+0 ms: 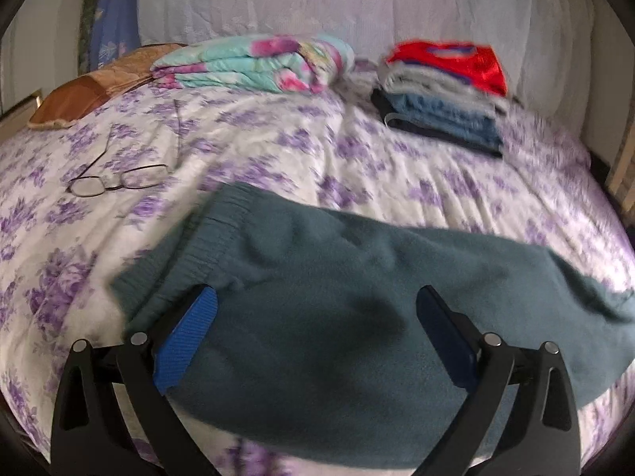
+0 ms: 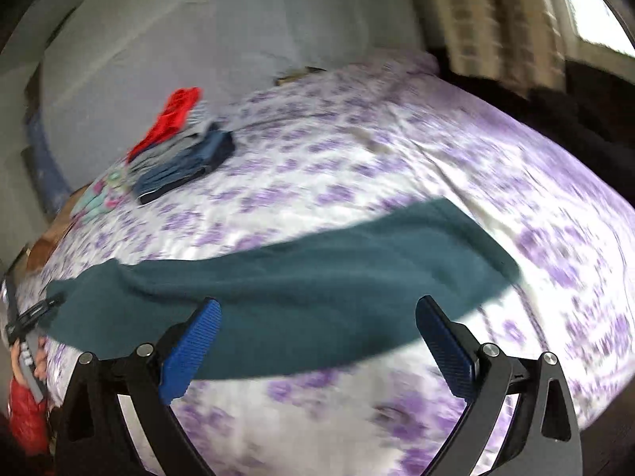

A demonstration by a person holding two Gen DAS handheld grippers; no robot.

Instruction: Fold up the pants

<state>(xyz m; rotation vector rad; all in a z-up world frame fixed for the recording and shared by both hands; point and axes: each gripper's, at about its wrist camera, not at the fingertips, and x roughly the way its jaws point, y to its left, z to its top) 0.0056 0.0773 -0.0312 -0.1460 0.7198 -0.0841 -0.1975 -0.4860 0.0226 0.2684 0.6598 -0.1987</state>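
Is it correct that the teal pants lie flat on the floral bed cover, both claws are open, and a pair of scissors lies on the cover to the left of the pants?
One thing is wrong. The left wrist view shows a pair of eyeglasses, not scissors, left of the teal pants on the floral bed cover. The left claw and right claw are open.

Each pair of tongs has black angular arms with silver round screws. The fingers carry ribbed blue pads. A red sleeve shows at the edge.

teal pants, purple-flowered white bedspread
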